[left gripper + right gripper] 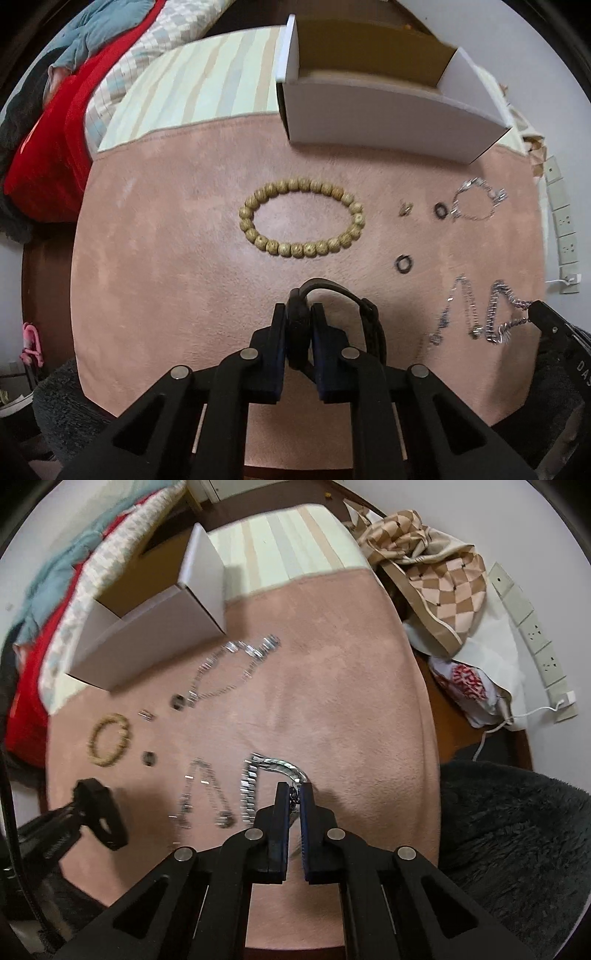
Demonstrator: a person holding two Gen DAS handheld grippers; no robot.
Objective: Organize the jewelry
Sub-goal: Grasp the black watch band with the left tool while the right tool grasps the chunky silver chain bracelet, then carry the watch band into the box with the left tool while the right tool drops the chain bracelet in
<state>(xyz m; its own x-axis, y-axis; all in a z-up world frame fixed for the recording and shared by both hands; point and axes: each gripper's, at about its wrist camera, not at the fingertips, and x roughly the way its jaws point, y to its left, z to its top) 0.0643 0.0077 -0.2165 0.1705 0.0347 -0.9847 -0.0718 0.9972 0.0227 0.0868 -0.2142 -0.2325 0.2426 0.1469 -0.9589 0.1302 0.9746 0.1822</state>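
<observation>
Between the left gripper (299, 321) jaws sits a clamped black band (334, 295); the right gripper (294, 794) pinches a silver chain (255, 775). Lift both straight up, then carry them forward to the white box (388, 107).

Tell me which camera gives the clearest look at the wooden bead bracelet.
The left wrist view. There the wooden bead bracelet lies near the middle of the pink mat, sharp enough to make out single beads, its whole oval unobstructed. The right wrist view shows it only as a small, blurred loop far to the left.

A pink blanket (177, 295) carries a bead bracelet (301, 220), two dark rings (404, 264), silver chains (476, 201) and a white box (388, 114).
</observation>
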